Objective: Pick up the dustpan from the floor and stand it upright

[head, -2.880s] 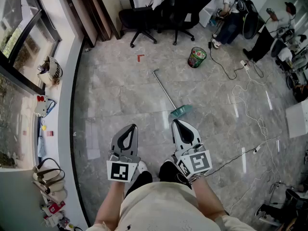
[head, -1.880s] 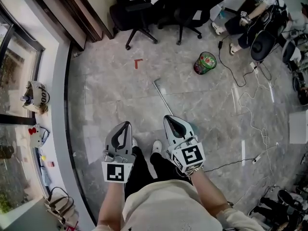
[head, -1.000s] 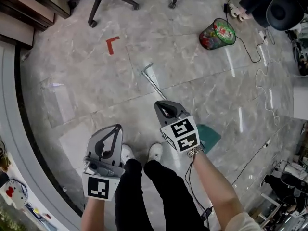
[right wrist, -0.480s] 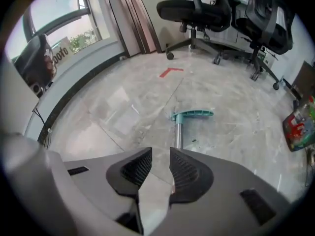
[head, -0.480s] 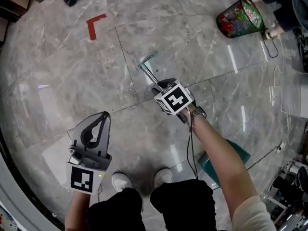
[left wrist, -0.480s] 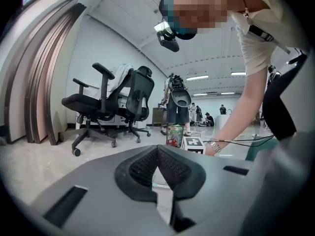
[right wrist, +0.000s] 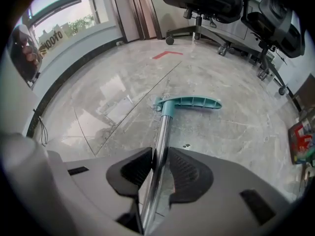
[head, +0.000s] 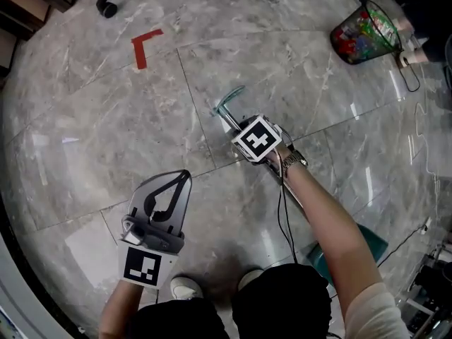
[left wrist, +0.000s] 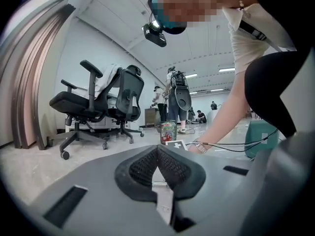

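Note:
The dustpan lies flat on the marble floor. Its teal pan (head: 371, 242) shows partly behind my right forearm, and its metal pole (head: 227, 119) runs up-left to a teal handle (head: 229, 100). My right gripper (head: 244, 127) is shut on the pole just below the handle. In the right gripper view both pads (right wrist: 183, 167) press on the pole (right wrist: 162, 132), with the handle (right wrist: 189, 102) lying beyond on the floor. My left gripper (head: 183, 177) hovers to the left, shut with nothing in it; its pads (left wrist: 174, 168) meet at the tips.
A green waste bin (head: 364, 34) stands at the far right, with cables (head: 417, 83) trailing by it. A red L of tape (head: 145, 46) marks the floor at the back left. Office chairs (left wrist: 93, 107) and a person (left wrist: 174, 95) stand beyond. My feet (head: 187, 287) are near the bottom edge.
My right arm has reached forward along the pole to a spot just below the handle, and its jaws now clamp the pole. The left gripper has drifted forward and right.

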A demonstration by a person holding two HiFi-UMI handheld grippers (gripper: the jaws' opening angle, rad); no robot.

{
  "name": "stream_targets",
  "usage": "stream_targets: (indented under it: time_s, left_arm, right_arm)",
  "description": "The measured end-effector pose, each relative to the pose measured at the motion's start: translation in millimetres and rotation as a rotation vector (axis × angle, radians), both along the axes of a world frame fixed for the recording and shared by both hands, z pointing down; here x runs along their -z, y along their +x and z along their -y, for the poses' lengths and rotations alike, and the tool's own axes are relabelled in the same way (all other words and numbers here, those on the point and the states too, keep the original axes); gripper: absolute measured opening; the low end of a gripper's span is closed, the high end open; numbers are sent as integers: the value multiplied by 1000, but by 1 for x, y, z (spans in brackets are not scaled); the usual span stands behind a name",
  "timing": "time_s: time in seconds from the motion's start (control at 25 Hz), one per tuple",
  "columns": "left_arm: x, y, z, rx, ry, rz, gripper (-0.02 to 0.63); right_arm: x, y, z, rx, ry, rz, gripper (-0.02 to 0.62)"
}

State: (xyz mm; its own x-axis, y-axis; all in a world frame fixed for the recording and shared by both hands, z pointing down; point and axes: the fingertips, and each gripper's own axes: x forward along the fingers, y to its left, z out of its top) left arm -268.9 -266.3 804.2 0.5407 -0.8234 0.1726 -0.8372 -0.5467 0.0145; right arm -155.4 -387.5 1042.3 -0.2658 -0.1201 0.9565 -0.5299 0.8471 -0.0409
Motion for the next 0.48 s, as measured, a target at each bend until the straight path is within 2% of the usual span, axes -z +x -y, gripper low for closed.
stream_targets:
  time_s: [0.24,0.48]
  left_arm:
    - [-12,9,-12,-42,-31,39,11]
    - [-10,15,-5,-51,-13,26,11]
  right_arm:
    - [1,1,2,-34,0,-11,100]
    - [33,3,4,-80,78,116,98]
